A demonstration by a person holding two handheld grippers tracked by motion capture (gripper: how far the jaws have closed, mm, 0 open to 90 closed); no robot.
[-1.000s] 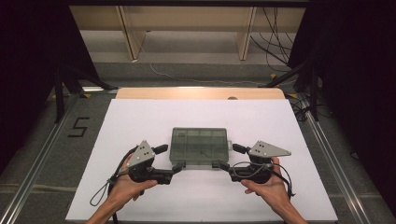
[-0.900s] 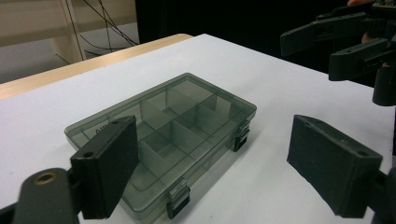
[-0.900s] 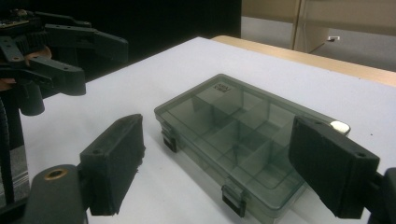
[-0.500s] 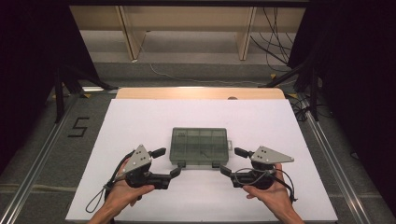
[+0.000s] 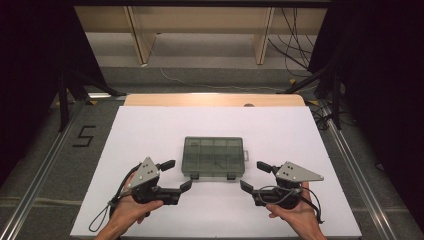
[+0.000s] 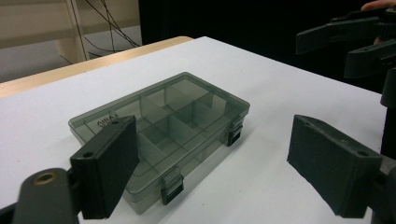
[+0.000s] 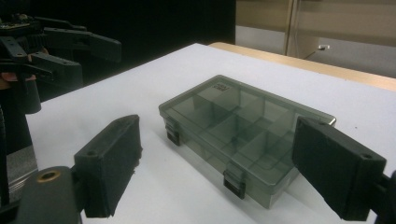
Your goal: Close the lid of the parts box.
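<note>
Box (image 5: 214,158) shut, flat at desk (image 5: 150,125) centre. Left claw (image 5: 176,175) and right claw (image 5: 255,176) wide open, empty, flanking near corners. Latches (image 5: 194,176) best approached squarely, box steadied by one claw.

Compartment box (image 5: 213,157) mid-table (image 5: 150,125) — left gripper (image 5: 177,176), right gripper (image 5: 254,176) flanking
</note>
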